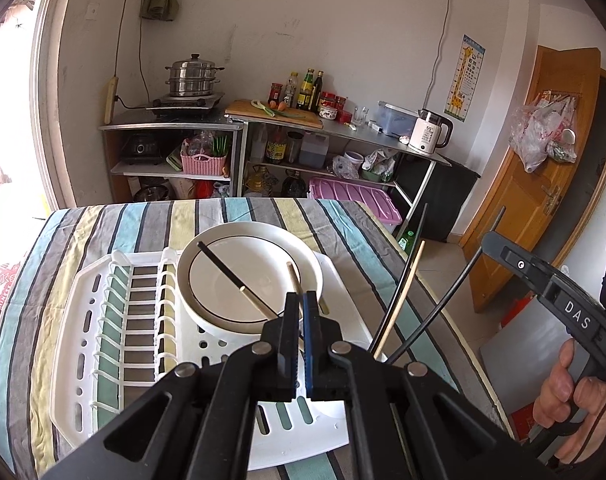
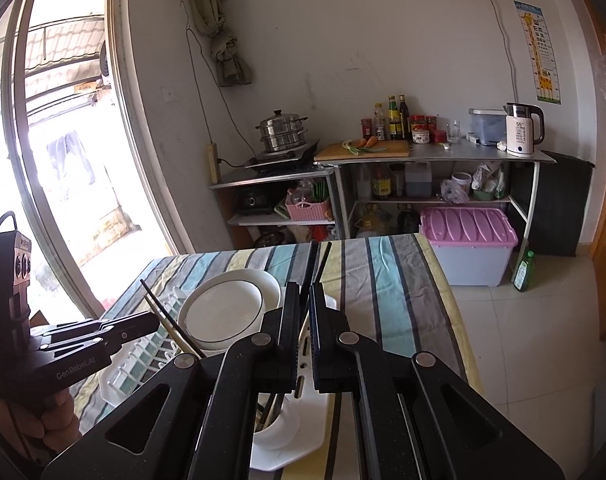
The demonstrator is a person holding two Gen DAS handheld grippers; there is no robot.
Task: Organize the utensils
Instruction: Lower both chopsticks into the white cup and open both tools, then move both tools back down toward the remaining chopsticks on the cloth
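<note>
**Both grippers holding chopsticks over the drying rack**

The left gripper (image 1: 302, 300) is clamping its jaws tight on a pair of chopsticks (image 1: 239, 285). Each stick is two-toned: a thin black far half and a pale, wood-coloured near half. One is slanting up and to the left across the white plate (image 1: 223, 276), its black tip reaching toward the plate's far left rim; the other is showing only a short pale length just beyond the fingertips.

The right gripper (image 2: 304, 294) is likewise pinched shut, gripping a second pair of chopsticks (image 2: 317, 266) whose black ends are poking up and away past the fingertips. In the left wrist view these sticks (image 1: 399, 300) are appearing at the right, long and slim, black with one pale wooden shaft among them, leaning over the right edge of the table.

The plate, white with a thin dark ring, is sitting in the white plastic drying rack (image 1: 115, 320), to the right of its ribbed slots. The rack is resting on a striped tablecloth (image 1: 103, 228) of blue, grey and yellow. A white cup-shaped holder (image 2: 279, 428) at the rack's near end is already containing a few sticks.

A hand (image 1: 575, 396) is gripping the right gripper's handle.
</note>
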